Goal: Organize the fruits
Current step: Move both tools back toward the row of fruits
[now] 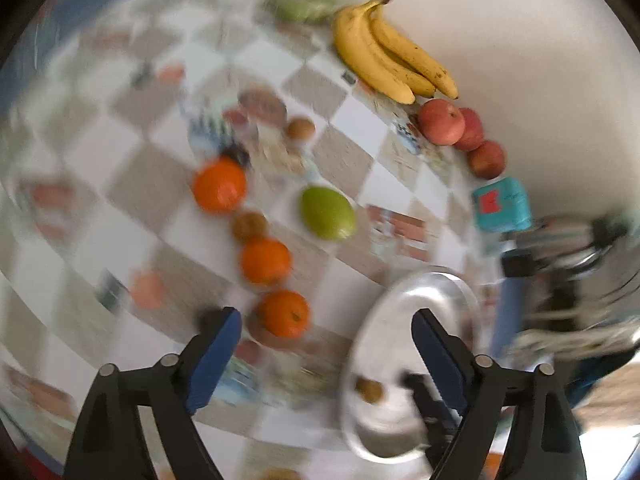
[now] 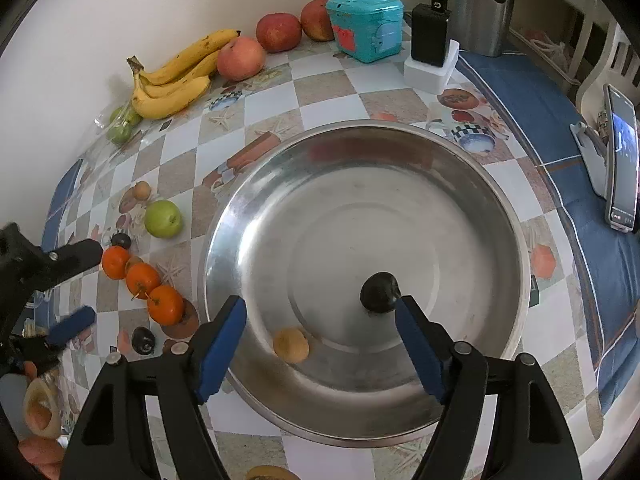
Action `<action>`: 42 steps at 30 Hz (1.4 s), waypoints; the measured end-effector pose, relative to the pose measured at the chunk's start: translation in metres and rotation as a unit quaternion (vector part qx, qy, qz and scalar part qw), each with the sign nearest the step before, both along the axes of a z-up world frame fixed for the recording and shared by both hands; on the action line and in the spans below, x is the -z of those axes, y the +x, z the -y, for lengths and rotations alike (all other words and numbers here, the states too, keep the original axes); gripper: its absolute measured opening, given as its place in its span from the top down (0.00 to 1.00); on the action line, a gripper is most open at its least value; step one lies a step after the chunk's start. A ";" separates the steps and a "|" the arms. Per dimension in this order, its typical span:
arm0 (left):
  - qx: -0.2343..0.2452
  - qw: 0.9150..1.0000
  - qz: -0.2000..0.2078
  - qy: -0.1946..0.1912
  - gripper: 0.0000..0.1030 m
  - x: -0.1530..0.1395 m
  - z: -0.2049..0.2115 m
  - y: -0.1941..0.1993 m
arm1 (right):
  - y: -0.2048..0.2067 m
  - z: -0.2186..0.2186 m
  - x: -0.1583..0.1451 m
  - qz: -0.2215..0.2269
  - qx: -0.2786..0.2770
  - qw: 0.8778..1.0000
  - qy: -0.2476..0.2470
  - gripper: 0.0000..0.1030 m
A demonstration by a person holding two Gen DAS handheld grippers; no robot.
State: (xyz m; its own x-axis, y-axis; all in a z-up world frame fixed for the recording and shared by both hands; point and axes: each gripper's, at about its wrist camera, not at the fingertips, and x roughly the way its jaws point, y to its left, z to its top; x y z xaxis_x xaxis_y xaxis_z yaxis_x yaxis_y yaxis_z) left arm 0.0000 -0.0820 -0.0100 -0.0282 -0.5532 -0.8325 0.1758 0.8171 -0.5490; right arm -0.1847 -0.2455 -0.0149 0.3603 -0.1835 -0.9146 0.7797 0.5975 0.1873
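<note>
Desk (image 2: 328,92), checkered cloth, pale wall behind.
My left claw (image 1: 326,330) and right claw (image 2: 320,320) both released; steel bowl (image 2: 472,184) holds plum (image 2: 378,293), apricot (image 2: 291,345). Left view blurred.

In the right wrist view, a wide round steel basin (image 2: 362,280) fills the frame's centre, with a small dark plum (image 2: 378,293) and a small tan apricot (image 2: 291,345) inside. Three orange tangerines (image 2: 142,280) line up just left of it, a green apple (image 2: 163,219) above them. A yellow banana bunch (image 2: 176,78) lies upper left by the wall, three red apples (image 2: 278,32) to its right.

Left wrist view motion-blurred: small green fruits in clear bag (image 1: 300,2) at table's far edge indistinct; orange-yellow fruit (image 2: 266,473) cropped by bottom edge.
</note>
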 end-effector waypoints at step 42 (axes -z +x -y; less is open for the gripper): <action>0.053 0.944 0.222 0.238 0.08 0.019 -0.086 0.041 | 0.084 -0.083 -0.014 0.058 -0.152 0.986 -0.040 0.06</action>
